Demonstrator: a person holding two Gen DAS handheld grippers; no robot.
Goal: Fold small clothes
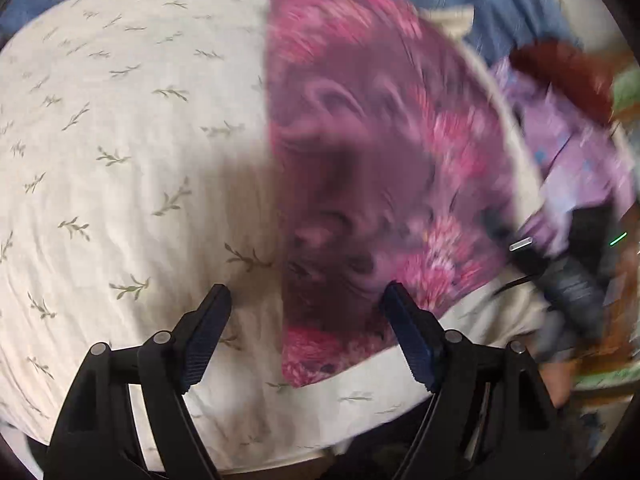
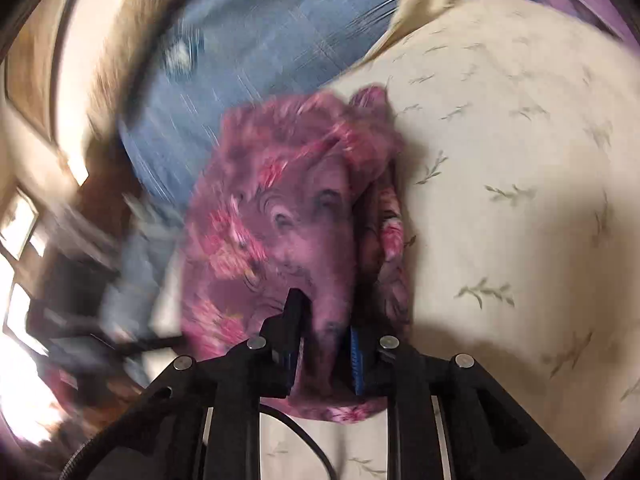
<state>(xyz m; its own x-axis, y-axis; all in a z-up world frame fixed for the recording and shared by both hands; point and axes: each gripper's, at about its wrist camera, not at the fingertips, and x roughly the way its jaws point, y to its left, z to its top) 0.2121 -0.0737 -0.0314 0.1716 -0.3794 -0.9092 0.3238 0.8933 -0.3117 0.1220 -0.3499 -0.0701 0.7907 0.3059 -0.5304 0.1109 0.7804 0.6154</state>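
both of my grippers sit close to the lens. left gripper [image 1: 306, 300] — jaws spread wide, gripping nothing, hovering over the edge of the pink floral garment [image 1: 380, 152]. right gripper [image 2: 326, 320] — jaws narrow, pinching a fold of that garment. it lies on the cream leaf-print pillow [image 1: 120, 120], with blue fabric [image 2: 260, 40] beyond. both views are motion-blurred.

Open cream sheet [image 1: 120, 160] left of the pink garment [image 1: 360, 140]; clothes pile [image 1: 568, 152] (blurred) crowding its right.
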